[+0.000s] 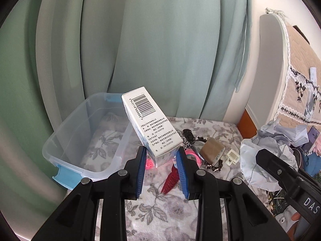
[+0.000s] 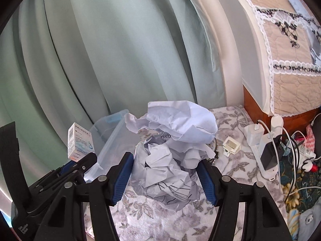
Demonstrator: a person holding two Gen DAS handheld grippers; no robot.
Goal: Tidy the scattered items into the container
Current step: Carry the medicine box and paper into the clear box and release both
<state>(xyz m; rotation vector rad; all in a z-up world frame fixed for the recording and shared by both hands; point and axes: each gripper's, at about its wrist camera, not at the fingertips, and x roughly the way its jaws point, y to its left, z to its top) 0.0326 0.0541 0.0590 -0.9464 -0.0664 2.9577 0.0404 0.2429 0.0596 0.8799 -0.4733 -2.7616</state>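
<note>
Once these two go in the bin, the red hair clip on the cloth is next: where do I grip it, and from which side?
Judging from the left wrist view, the red hair clip lies flat on the floral cloth, long and narrow, partly hidden by the left gripper. Come from above and close across its narrow width near the middle, fingers either side of its long axis. Its teeth look ridged, so pinch the solid spine.

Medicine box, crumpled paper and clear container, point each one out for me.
medicine box [image 1: 148,120], left wrist view, on its barcode face
crumpled paper [image 2: 172,150], right wrist view, middle of the wad
clear container [image 1: 66,132], left wrist view, its near side wall
</note>
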